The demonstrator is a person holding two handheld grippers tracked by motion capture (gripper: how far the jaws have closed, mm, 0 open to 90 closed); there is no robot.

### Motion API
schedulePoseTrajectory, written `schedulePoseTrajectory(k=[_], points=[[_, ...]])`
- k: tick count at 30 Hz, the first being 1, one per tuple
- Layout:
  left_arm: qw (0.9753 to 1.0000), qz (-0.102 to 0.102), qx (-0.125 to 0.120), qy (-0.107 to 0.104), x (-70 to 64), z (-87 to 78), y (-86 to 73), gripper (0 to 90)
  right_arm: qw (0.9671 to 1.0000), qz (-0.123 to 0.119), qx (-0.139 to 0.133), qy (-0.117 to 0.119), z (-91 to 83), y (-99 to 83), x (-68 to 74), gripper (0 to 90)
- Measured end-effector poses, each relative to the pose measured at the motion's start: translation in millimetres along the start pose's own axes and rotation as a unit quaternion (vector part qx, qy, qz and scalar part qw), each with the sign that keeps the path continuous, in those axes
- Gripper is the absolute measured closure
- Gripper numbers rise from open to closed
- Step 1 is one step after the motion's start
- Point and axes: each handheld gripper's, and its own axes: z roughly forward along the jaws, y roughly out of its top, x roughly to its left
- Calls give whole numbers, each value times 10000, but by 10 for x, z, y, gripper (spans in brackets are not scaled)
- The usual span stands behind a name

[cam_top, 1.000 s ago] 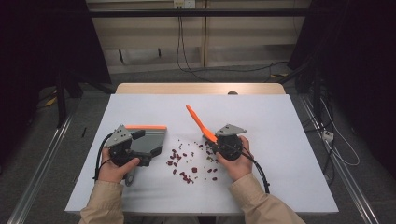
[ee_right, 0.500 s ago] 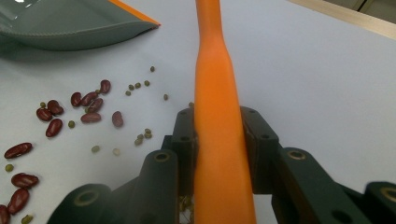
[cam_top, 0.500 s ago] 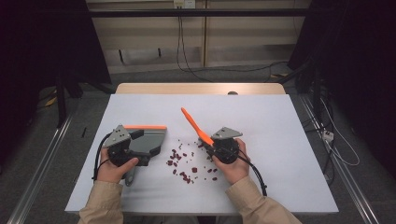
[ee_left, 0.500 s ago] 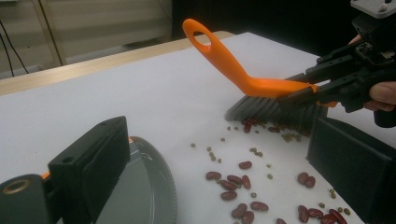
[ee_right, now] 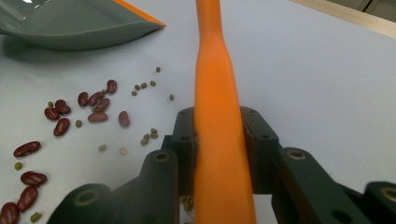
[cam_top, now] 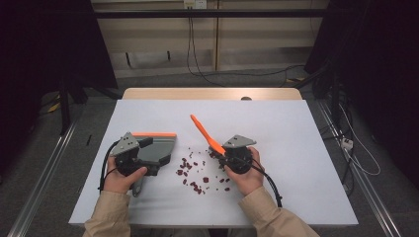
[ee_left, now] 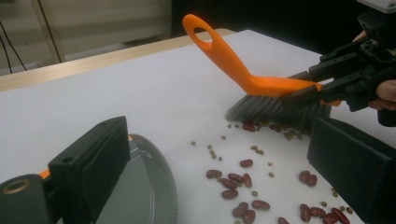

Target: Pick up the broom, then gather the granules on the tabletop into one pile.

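Observation:
An orange-handled brush [cam_top: 202, 133] slants up and away from my right gripper [cam_top: 217, 150], which is shut on its handle [ee_right: 217, 93]. Its grey bristles [ee_left: 266, 108] touch the white table at the far edge of a scatter of red kidney beans and small green beans [cam_top: 197, 173]. The grey dustpan [cam_top: 160, 147] with an orange rim lies flat left of the beans. My left gripper [cam_top: 147, 157] sits over it. Its jaws stand wide apart, with the pan [ee_left: 140, 196] beside the left one and beans [ee_left: 243, 182] between them.
The white table top [cam_top: 296, 128] ends in a wooden strip at the far edge. Metal rails run along the floor on both sides, and cables hang behind the table. A cable trails from each gripper toward the person.
My right gripper has shifted slightly left and toward the person, bringing the brush closer to the beans. The left gripper and the dustpan have stayed put.

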Motion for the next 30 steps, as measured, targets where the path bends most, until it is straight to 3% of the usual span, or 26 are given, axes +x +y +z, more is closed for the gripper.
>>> schedulePoseTrajectory(k=[10, 30], points=[[10000, 12, -9, 28, -2, -31, 1, 58, 10000, 27, -6, 21, -12, -3, 1, 708], [10000, 38, 1, 30, -15, -40, 8, 58, 9997, -131, -25, 216, -37, -1, 177, 710]])
